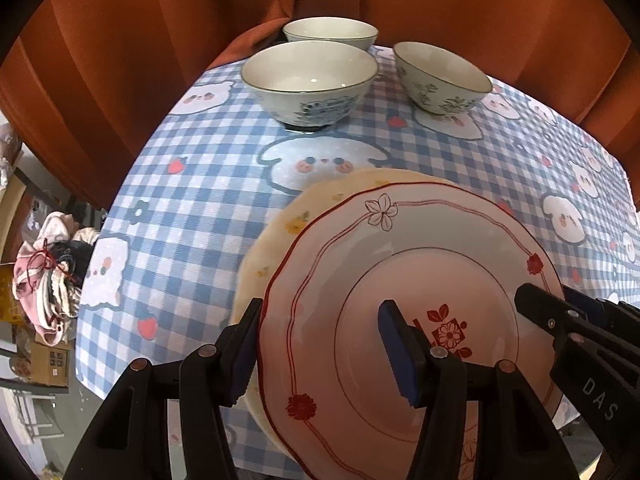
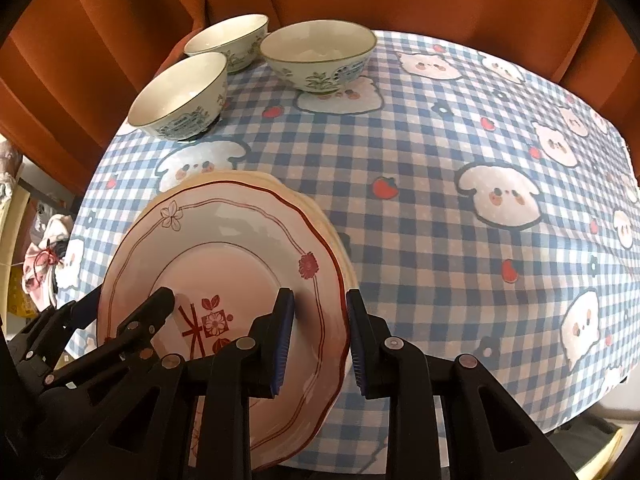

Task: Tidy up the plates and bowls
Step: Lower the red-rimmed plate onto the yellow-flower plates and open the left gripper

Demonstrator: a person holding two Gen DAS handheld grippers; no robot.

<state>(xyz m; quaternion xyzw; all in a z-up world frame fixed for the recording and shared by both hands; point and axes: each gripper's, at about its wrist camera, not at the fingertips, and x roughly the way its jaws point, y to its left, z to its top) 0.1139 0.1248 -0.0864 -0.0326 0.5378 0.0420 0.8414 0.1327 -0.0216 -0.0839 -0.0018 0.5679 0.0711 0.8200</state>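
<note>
A table point(image 2: 440, 168) under a blue-checked cloth printed with cartoon animals and strawberries is seen against rust-orange curtains point(image 1: 140, 60); clutter, a pink bundle point(image 1: 48, 276) and a cardboard box point(image 1: 52, 364), is visible on the floor to the left. Near the table's front edge, a red-trimmed plate point(image 1: 404, 292) is stacked on a pale yellow plate point(image 1: 280, 228), which shows only as a crescent behind and to the left. Three bowls point(image 1: 310, 80) are grouped at the far side, well apart from the plates.

The top plate is straddled at opposite rims. The left gripper point(image 1: 324, 344) is set with its fingers apart, one outside the left rim and one over the well; neither pad can be seen pressing. The right gripper point(image 2: 320, 340) is set over the right rim with its fingers apart around the edge, a sliver of gap showing on each side, so no clamp is judged made.

The slip is judged the chief risk: a glazed, scalloped rim pinched by narrow pads could tilt or slide if only one side is gripped, and the plate could knock the one beneath. A lift begun before both grips bite could drag the stack toward the table's near edge.
</note>
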